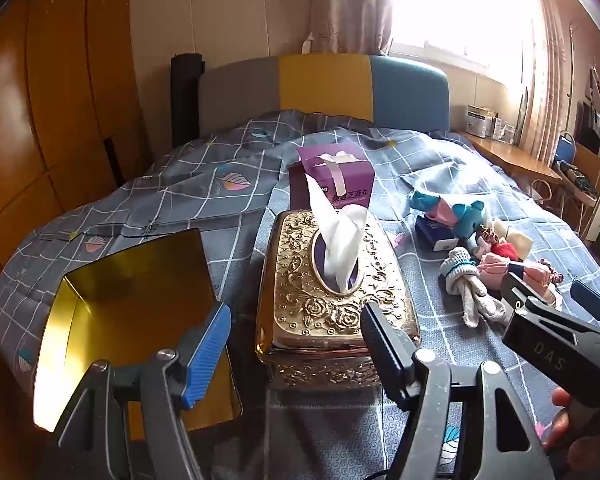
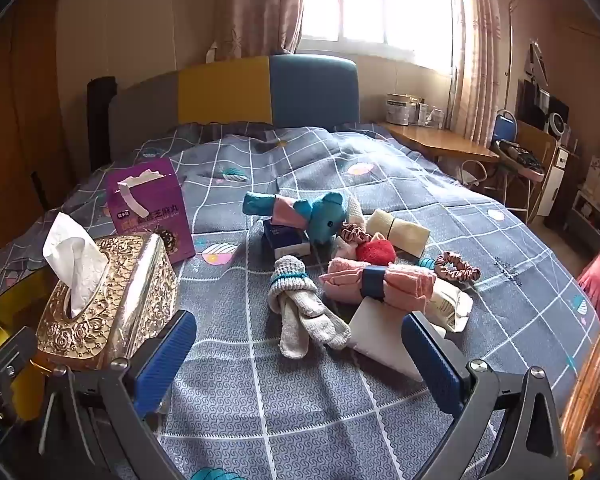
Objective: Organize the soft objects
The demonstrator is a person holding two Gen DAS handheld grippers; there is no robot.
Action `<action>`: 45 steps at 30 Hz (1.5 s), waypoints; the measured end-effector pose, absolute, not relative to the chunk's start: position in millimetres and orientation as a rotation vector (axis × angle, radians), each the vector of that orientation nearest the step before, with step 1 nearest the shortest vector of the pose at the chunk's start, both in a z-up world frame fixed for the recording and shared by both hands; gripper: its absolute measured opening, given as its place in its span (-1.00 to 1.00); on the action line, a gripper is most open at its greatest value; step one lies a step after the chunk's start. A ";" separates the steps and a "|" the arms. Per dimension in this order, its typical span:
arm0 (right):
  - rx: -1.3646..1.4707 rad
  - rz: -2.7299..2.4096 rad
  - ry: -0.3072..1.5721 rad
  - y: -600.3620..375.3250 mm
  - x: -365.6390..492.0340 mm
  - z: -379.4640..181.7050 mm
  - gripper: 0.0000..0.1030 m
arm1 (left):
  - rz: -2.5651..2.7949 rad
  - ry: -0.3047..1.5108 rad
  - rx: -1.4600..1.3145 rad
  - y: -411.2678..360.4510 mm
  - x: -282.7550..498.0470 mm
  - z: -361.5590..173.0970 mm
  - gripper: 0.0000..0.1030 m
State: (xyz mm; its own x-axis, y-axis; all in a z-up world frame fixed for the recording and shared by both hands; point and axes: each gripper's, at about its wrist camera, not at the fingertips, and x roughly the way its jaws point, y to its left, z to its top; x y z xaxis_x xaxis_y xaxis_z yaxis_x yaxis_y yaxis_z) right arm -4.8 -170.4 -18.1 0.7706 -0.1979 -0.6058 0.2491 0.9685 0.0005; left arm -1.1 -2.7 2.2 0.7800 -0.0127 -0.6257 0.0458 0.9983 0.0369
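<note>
Lower frame: right gripper point(image 2: 300, 364) gapes wide and empty, left gripper point(image 1: 296, 344) partly open, empty. Mid-frame, bundled gloves point(image 2: 304, 304) and pink towel point(image 2: 380, 284) lie centre-right; gold tissue box point(image 2: 108, 296) left; purple box point(image 2: 150, 208) behind.

Soft things heaped on the checked bedspread

We see a grey glove point(image 2: 306, 308) bundled with a teal band, fingers pointing toward us, lying flat at the near left of the heap. Just beside it lies a pink rolled towel point(image 2: 380, 284) cinched by a dark blue band. Behind them a teal plush toy point(image 2: 324, 216) lies among the pile, with a red pompom point(image 2: 376, 251), a cream rolled cloth point(image 2: 400, 230) and a pink scrunchie point(image 2: 458, 266) close by.
</note>
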 end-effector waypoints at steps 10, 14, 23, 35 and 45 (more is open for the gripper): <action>0.091 -0.242 0.661 -172.6 -0.5 -17.9 1.00 | 0.003 0.675 0.057 1.1 -2.9 -0.8 0.33; 0.085 -0.237 0.654 -169.0 -4.0 -18.5 1.00 | 0.005 0.676 0.055 2.7 -3.2 0.3 0.33; 0.091 -0.231 0.657 -167.0 -5.6 -20.7 1.00 | 0.006 0.680 0.059 2.5 -3.3 0.0 0.33; 0.086 -0.234 0.663 -165.9 -5.4 -21.1 1.00 | 0.001 0.688 0.061 1.9 -3.8 -0.4 0.33; 0.088 -0.229 0.664 -166.2 -6.0 -22.5 1.00 | 0.008 0.684 0.062 2.6 -4.5 -0.7 0.33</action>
State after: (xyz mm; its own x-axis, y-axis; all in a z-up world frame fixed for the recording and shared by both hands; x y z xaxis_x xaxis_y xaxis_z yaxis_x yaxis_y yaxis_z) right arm -6.0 -166.2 -22.5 0.7634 -0.1820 -0.6197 0.2380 0.9712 0.0080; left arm -4.5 2.6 -0.7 0.7748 0.0278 -0.6316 0.0129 0.9981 0.0598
